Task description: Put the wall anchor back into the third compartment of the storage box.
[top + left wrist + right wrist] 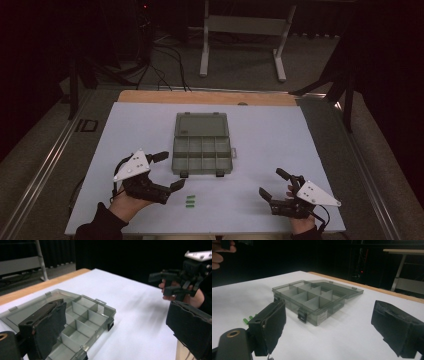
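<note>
A grey see-through compartment box (pixel 202 150) lies open at the middle of the white table, its lid (pixel 202 124) flat behind it; its compartments (pixel 80 322) (pixel 309 296) look bare. Three small green pieces (pixel 190 201) lie in front of the box, and some show as green pieces (pixel 249 318) beside the right jaw. My left gripper (pixel 169 171) is open at the box's front left corner, nothing between its jaws. My right gripper (pixel 272 183) is open near the front right of the table, also holding nothing, and shows as the right gripper (pixel 167 283) from the left.
The white table sheet (pixel 260 135) has a wooden strip (pixel 205 97) along its far edge. Beyond it stands a table frame with white legs (pixel 242 45) on a dark floor with cables. Metal rails (pixel 45 165) run along both sides.
</note>
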`<state>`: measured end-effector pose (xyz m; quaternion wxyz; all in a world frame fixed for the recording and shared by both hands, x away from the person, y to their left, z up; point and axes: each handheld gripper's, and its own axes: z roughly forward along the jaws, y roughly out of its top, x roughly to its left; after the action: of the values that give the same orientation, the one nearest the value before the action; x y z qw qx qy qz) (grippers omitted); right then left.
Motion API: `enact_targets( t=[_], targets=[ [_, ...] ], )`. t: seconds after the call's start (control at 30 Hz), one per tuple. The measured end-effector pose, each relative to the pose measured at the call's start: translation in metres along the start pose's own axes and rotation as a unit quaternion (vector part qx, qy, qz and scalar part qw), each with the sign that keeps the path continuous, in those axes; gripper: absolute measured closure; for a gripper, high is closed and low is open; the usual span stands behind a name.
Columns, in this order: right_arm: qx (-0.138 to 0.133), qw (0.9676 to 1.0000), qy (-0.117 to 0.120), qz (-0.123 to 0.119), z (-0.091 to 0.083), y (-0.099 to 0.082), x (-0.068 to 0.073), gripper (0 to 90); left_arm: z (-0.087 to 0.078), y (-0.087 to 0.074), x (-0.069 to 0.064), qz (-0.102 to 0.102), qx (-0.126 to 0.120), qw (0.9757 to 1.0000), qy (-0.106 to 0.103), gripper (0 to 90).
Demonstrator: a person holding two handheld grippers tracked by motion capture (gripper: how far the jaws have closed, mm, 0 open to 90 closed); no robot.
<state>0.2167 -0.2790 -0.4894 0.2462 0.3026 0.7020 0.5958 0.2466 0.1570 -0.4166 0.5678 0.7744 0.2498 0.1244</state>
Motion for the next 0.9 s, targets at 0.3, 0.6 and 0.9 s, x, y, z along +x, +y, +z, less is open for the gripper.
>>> enact_targets(
  t=[0.3, 0.6, 0.9],
  targets=[
    [0.001, 1.0000, 0.005, 0.001, 0.001, -0.001, 0.000, 12.6, 0.023, -0.018, 0.000, -0.003, 0.061, 0.9976, -0.032, 15.1],
    [0.005, 0.9999, 0.009, 0.002, 0.002, -0.001, 0.000, 12.7, 0.039, -0.035, 0.005, -0.016, 0.112, 0.9927, -0.041, 19.8],
    [0.007, 0.9999, 0.011, 0.005, 0.002, -0.002, 0.000, 12.7, 0.053, -0.049, 0.006, -0.010, 0.156, 0.9863, -0.053, 37.3]
  ],
)
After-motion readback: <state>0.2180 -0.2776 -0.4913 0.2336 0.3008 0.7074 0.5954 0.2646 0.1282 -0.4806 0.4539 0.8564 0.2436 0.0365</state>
